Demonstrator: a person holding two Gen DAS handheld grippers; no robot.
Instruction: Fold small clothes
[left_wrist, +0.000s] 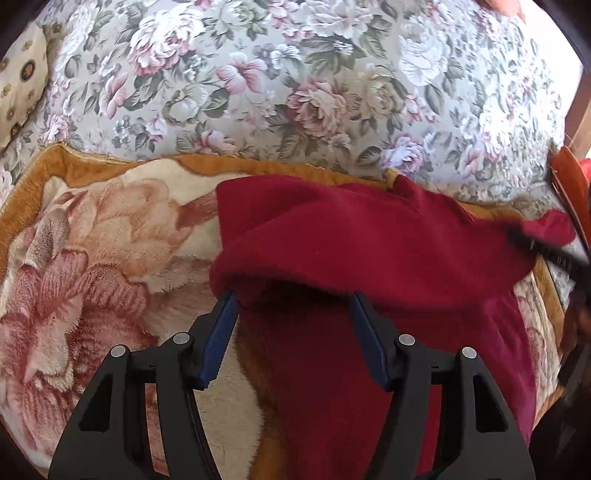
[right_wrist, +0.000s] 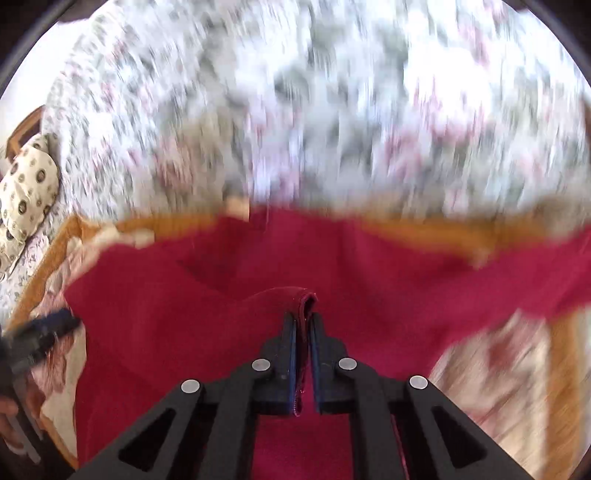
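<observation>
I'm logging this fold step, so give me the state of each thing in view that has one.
red garment: partly folded, rumpled, lying on the blanket.
left gripper: open, jaws astride a fold of the garment.
right gripper: shut on a pinched hem.
plush blanket: spread flat.
floral sheet: spread underneath.

Both wrist views look steeply down, close on 1 shared red garment (left_wrist: 369, 240).

A plush rose-patterned blanket (left_wrist: 92, 258) with an orange border lies under the fingers; ahead of them spreads a floral bedsheet (left_wrist: 295, 92), a medallion-print pillow (right_wrist: 26, 192) far left.
</observation>
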